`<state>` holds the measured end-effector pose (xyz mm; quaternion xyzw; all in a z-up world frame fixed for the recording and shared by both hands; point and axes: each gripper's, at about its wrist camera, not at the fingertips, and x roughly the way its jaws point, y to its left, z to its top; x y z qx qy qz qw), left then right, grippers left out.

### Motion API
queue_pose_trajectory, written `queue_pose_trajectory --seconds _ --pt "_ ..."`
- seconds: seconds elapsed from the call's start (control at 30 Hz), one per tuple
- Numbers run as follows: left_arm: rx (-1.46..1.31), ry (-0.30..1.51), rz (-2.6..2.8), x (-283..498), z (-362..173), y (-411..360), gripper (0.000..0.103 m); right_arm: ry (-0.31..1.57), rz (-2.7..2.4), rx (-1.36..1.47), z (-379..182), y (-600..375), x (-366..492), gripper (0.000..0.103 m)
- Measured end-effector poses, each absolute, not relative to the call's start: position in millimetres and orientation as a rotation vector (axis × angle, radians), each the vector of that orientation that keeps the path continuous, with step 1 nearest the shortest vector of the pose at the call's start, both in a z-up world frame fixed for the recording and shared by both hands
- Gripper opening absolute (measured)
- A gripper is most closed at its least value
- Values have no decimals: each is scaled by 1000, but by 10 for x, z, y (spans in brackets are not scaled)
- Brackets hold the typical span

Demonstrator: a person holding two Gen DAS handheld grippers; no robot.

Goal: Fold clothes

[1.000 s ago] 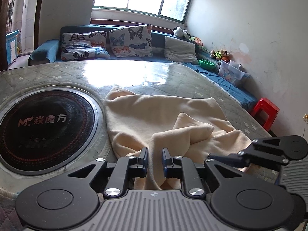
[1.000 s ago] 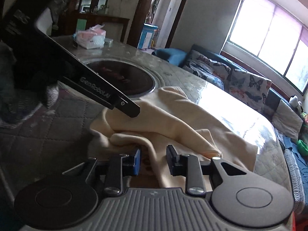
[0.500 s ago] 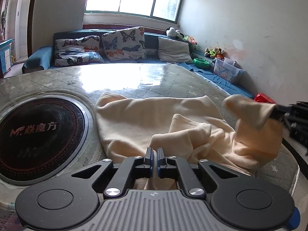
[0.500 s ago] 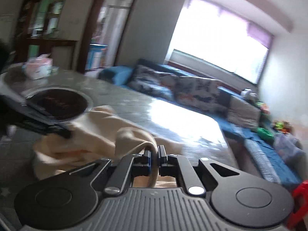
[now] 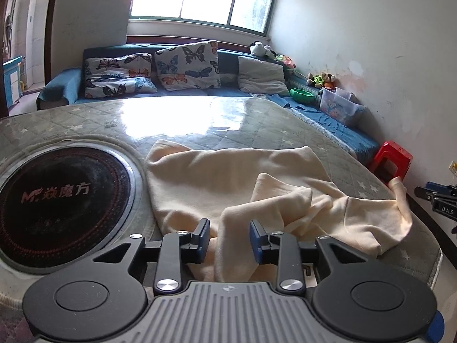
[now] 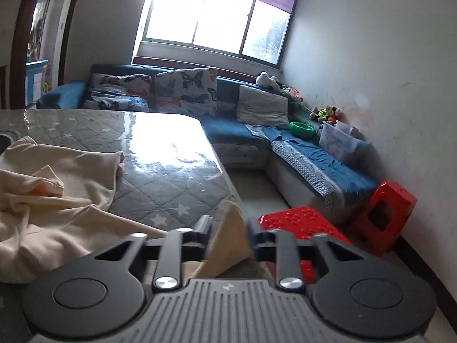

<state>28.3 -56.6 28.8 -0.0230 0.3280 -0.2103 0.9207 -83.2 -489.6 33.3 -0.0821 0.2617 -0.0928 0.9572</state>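
Two tongs straddle one rumpled cream fleece garment (image 5: pixel 228 177) on the quilted grey star-print table (image 5: pixel 271 120), likely readying to spread it. The left gripper (image 5: pixel 229 233) stands spread, a raised fold between its jaws; the right gripper (image 6: pixel 228 233), also spread, frames a corner hanging over the table's edge.

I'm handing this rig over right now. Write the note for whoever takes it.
Left gripper: open, with a raised fold of the cream garment between its fingers, not clamped.
Right gripper: open, with a garment corner between its fingers near the edge of the quilted table.
Garment: crumpled on the table, to the right of the round black hotplate.
Done: no neat fold is visible yet.
Left: probably spread it flat, then fold it.
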Motion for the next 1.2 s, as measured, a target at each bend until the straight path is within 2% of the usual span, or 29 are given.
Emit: queue_pose_trajectory --seconds 0.07,0.13,0.23,0.37,0.43,0.47,0.5,0.6,0.77,0.83,0.9,0.97,1.0,1.03,1.07,1.1,1.2 --pt "-46 680 -433 315 293 -601 36 540 -135 -162 307 -4738 -758 39" --pt "-49 680 -437 354 321 -634 40 552 -71 -158 275 -4538 -665 48" --pt "-30 695 -467 419 350 -724 47 568 24 -153 226 -4238 -525 51" --pt "-15 725 -467 484 295 -770 49 602 134 -139 133 -3958 -461 52" --pt "-23 743 -461 488 224 -736 44 603 189 -148 139 -3862 -518 53" --pt "-26 750 -459 485 190 -717 37 604 217 -153 142 -3813 -546 53" --pt "-31 753 -458 476 167 -692 22 604 245 -157 145 -3765 -575 53" --pt "-54 745 -449 435 142 -616 8 597 348 -187 192 -3586 -674 53" --pt "-81 699 -426 357 221 -509 4 596 480 -291 233 -3220 -747 46" --pt "-95 684 -424 327 261 -468 4 598 492 -317 207 -3158 -731 38" --pt "-93 675 -443 289 297 -454 4 599 504 -344 181 -3095 -715 34" --pt "-80 674 -438 271 307 -468 7 601 516 -370 155 -3032 -700 23" --pt "-75 668 -437 260 310 -466 12 602 522 -383 142 -3001 -692 13" --pt "-73 665 -436 254 309 -461 28 603 528 -396 129 -2970 -684 7" --pt "-72 663 -435 248 309 -457 40 604 534 -409 115 -2938 -676 6" --pt "-67 663 -429 250 305 -459 60 605 540 -422 102 -2907 -668 3" --pt "-56 675 -439 268 267 -474 61 605 567 -434 140 -2882 -724 2"
